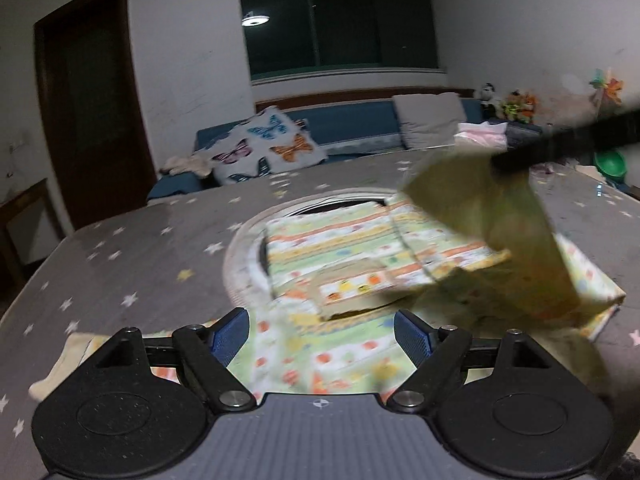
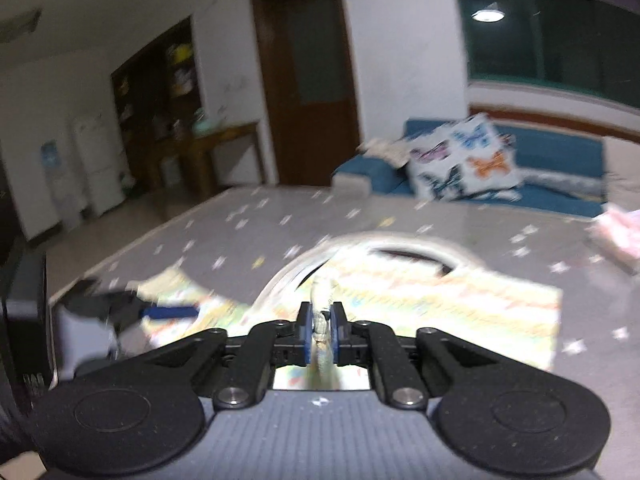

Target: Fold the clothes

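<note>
Patterned garment [image 1: 352, 248] lies on the star-print table [image 1: 120, 264]. Left gripper [image 1: 322, 336] hovers over its near part, jaws wide, holding nothing. Right gripper [image 2: 322, 330] pinches a raised fold between nearly closed pads.

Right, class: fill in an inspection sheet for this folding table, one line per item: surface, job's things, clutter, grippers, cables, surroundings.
Surface: grey star-print table with a round inset under the cloth.
Job's things: striped patterned garment spread flat, one flap lifted at the right.
Clutter: pink clothes at the far edge.
Grippers: left gripper open over the garment, holding nothing; right gripper pinching a fold of the garment.
Cables: nothing seen.
Surroundings: blue sofa, butterfly cushion, brown door, dark window.
</note>
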Motion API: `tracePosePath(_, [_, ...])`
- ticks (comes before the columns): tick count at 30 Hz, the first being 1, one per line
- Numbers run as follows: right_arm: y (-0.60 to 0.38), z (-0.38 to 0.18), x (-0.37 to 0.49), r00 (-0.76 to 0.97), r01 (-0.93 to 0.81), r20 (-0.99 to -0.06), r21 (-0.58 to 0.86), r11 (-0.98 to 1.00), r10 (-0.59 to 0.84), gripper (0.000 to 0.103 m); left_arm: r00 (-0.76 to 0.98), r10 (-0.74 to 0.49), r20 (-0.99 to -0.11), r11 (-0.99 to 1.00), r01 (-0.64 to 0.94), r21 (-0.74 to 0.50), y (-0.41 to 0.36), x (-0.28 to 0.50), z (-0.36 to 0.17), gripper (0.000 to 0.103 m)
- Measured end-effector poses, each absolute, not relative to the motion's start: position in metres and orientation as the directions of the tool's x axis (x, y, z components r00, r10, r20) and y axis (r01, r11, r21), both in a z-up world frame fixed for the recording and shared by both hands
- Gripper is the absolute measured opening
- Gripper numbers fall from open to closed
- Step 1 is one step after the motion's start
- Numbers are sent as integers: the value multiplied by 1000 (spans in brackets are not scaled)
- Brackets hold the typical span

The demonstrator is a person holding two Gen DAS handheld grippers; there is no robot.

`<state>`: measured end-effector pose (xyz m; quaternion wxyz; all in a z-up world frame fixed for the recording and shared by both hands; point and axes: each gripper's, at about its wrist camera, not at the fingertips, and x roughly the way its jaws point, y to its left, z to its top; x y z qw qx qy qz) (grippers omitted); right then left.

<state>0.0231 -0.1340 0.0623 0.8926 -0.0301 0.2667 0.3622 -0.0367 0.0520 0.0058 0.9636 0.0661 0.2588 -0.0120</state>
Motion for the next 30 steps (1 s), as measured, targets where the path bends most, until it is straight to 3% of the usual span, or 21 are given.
tracePosePath(3, [-126, 45, 14, 530, -692, -555, 154, 705, 641, 24, 864, 23, -502, 992, 42, 118, 58, -38, 6, 82])
tracePosePath(11, [-174, 22, 25, 586, -594, -652, 58, 802, 481, 24, 865, -45, -499, 990, 104, 92, 41, -35, 12, 80])
tracePosePath(14, [-193, -1, 35, 593, -533, -693, 44, 845, 410, 24, 856, -85, -510, 984, 152, 90, 27, -25, 6, 74])
tracePosePath(16, [-204, -14, 42, 591, -500, -714, 38, 865, 374, 23, 849, -106, -518, 980, 178, 90, 20, -20, 3, 64])
tracePosePath(19, [-211, -10, 43, 610, -493, -699, 33, 869, 372, 23, 833, -120, -540, 975, 200, 92, 12, -13, -3, 50])
tracePosePath(22, [-215, -2, 46, 629, -490, -679, 32, 871, 378, 24, 814, -121, -568, 974, 209, 91, 9, -7, -12, 44])
tracePosePath(28, [-210, -13, 64, 609, -476, -698, 57, 877, 376, 29, 805, -87, -587, 984, 163, 77, 23, -10, -15, 45])
tracePosePath(30, [-205, -10, 63, 611, -482, -694, 56, 874, 381, 35, 818, -51, -574, 992, 109, 69, 37, -14, -10, 45])
